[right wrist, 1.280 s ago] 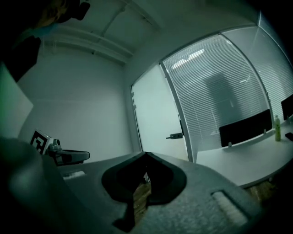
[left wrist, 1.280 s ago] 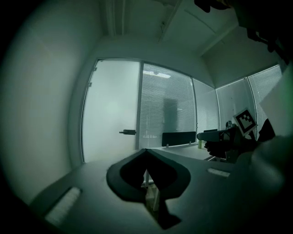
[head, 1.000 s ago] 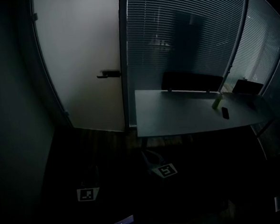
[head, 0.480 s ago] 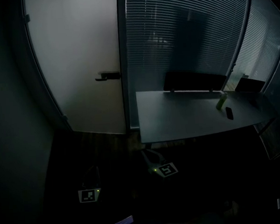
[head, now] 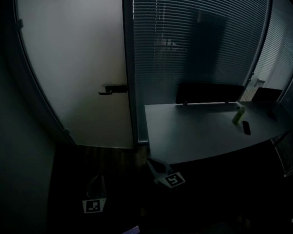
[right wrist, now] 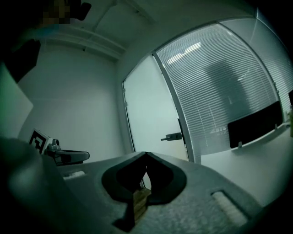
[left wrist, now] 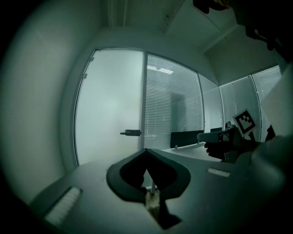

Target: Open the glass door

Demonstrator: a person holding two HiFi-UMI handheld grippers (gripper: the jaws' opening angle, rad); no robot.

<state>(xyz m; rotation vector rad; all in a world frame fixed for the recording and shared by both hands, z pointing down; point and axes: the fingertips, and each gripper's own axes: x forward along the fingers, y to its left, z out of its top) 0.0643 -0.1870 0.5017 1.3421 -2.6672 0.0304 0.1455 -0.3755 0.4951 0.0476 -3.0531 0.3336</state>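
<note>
- Nearing, we are seeing the glass door (head: 78, 68) grow larger, past the counter's (head: 202, 130) left edge.
- We are holding left gripper (left wrist: 147, 153) and right gripper (right wrist: 145, 156) jaws closed, empty.
- We are judging it heavy, stiff, slick; its lever handle (head: 112, 89) is the hold.
</note>
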